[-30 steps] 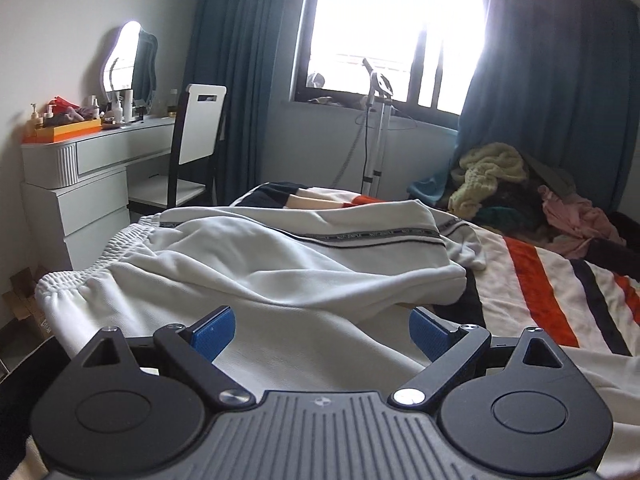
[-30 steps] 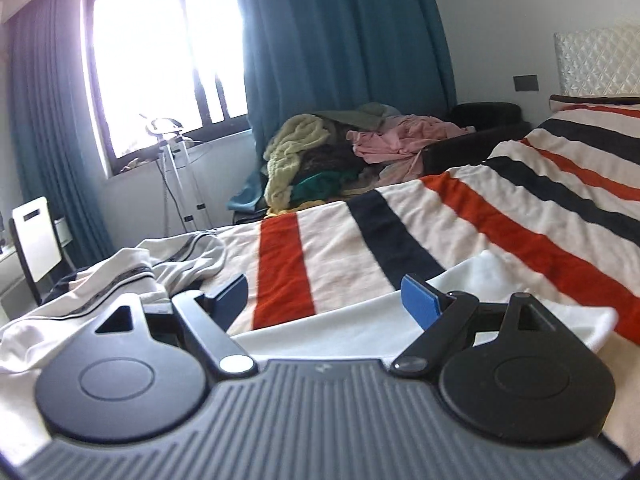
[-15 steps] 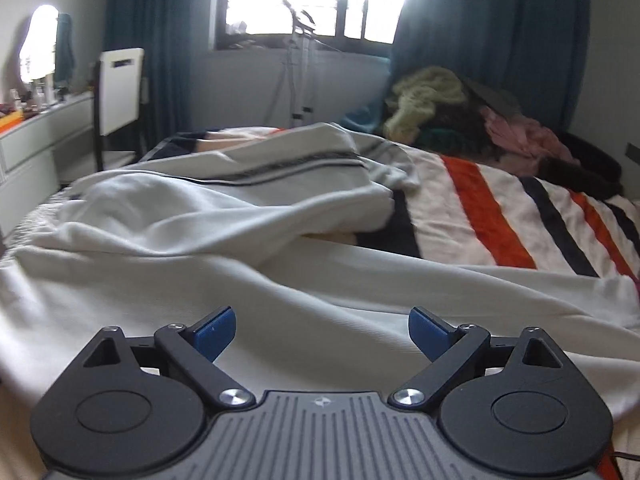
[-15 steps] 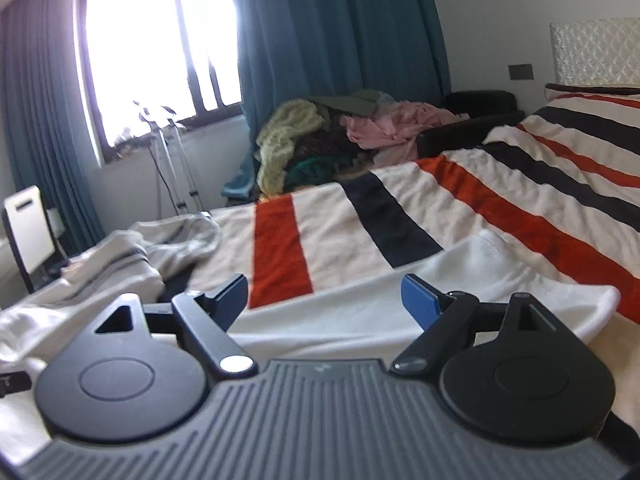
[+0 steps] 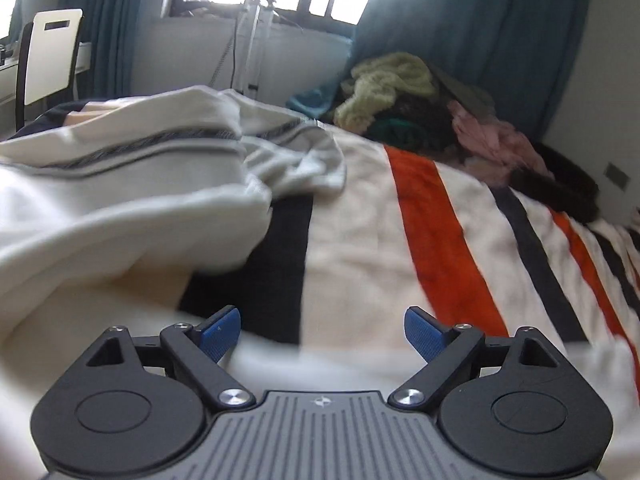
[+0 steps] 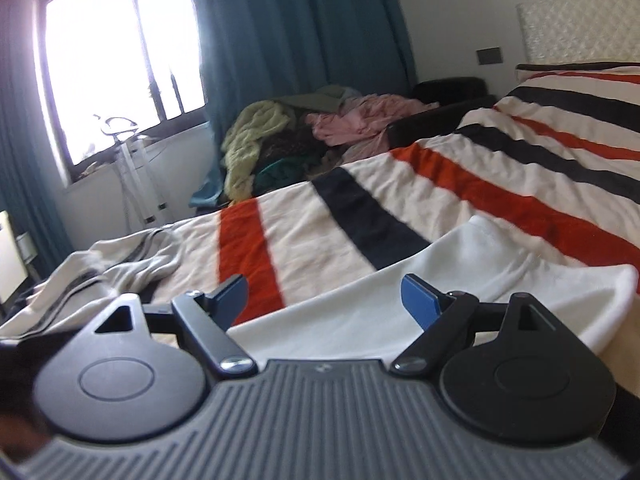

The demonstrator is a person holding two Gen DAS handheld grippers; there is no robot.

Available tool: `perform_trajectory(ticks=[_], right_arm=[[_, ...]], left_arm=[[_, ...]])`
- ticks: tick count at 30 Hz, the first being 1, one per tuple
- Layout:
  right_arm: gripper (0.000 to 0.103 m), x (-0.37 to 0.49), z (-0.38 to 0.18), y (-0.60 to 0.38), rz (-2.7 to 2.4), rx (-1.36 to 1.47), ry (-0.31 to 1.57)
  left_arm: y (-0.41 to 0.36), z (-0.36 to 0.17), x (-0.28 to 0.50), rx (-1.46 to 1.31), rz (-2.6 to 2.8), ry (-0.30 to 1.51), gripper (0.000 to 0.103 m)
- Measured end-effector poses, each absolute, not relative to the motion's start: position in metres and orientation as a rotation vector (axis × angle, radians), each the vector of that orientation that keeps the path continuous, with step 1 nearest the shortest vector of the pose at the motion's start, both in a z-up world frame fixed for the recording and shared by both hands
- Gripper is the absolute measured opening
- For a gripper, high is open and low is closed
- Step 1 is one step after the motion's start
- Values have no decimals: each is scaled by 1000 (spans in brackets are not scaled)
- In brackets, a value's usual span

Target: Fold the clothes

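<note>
Your left claw (image 5: 322, 330) and right claw (image 6: 326, 294) both gaped apart, empty, above white trousers (image 5: 100, 216) at 10 o'clock on the bed (image 5: 360, 240).

Bed cover: striped blanket (image 6: 400, 184), cream with orange and black bands, spread right across the bed.
Window: bright window (image 6: 120, 52), glare washing it out.
Curtains: teal curtain (image 6: 296, 28) hanging beside the glass.
Chair: white chair (image 5: 50, 56) over at the left, next to the wall.
Stand: a thin white stand (image 5: 254, 40) upright below the sill.
Headboard: quilted headboard (image 6: 580, 28), pale, at the far right.
Wall: a dark wall plate (image 6: 489, 56) beside it.
</note>
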State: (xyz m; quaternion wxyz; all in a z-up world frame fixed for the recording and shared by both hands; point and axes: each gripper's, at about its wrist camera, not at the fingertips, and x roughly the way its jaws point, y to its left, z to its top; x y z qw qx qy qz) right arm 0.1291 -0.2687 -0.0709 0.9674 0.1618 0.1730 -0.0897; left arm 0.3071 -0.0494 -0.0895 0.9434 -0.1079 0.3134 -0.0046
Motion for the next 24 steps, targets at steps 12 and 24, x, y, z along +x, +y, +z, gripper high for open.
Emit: perform_trajectory(ticks=[12, 24], right_arm=[[85, 184, -119, -262, -158, 314, 390], [85, 185, -124, -273, -168, 386, 390]], left_arm=[[-68, -116, 493, -334, 335, 592, 97], [-87, -127, 533, -131, 542, 567, 23]])
